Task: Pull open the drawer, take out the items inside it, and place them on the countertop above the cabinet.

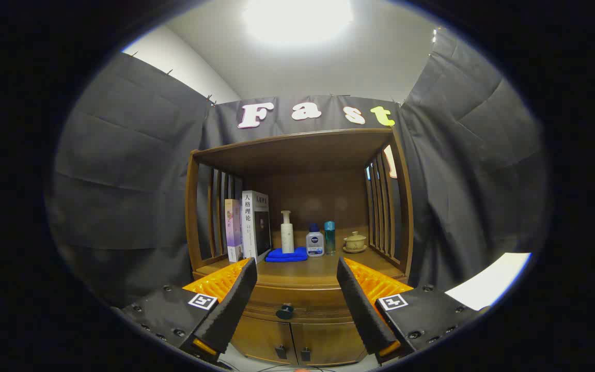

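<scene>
A wooden cabinet stands ahead, its drawer [292,305] closed, with a dark round knob [284,311] at the front. My gripper [296,273] is open, fingers spread wide, nothing between them. The knob lies between the fingers, some way beyond the tips. The countertop [302,273] above the drawer shows bare wood toward its front. What lies inside the drawer is hidden.
At the back of the countertop stand two books [248,227], a white pump bottle [287,232] on a folded blue cloth [286,254], a small white bottle [315,242], a teal bottle [330,236] and a lidded cup [355,241]. Slatted sides and a top shelf enclose it. Two small doors [292,341] sit below the drawer.
</scene>
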Tool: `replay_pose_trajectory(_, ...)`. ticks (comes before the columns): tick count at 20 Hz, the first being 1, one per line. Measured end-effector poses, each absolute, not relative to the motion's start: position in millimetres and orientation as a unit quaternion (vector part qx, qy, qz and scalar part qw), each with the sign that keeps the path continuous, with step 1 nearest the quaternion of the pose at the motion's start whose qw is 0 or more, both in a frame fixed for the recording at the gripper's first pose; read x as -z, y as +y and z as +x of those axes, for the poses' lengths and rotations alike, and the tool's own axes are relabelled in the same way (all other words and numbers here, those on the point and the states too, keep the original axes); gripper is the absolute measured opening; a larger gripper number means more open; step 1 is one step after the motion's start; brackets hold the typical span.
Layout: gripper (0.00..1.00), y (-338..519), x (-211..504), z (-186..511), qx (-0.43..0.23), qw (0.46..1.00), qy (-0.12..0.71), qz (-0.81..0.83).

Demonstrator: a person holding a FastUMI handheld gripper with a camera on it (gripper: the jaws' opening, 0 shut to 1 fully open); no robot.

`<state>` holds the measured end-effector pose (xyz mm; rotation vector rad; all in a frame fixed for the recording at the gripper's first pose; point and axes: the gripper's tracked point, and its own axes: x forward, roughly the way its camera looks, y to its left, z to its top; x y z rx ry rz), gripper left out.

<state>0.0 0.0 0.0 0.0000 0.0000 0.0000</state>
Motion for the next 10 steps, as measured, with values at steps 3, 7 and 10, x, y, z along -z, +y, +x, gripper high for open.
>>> replay_pose_trajectory(3, 0.97, -1.9, -3.0, -0.8, 0.002, 1.0, -0.006, 0.003)
replay_pose_trajectory(7, 0.97, -4.2, -1.6, -0.7, 0.006, 1.0, -0.006, 0.007)
replay_pose_trajectory(10, 0.97, -2.4, -1.5, -2.0, 0.004, 1.0, -0.004, 0.01)
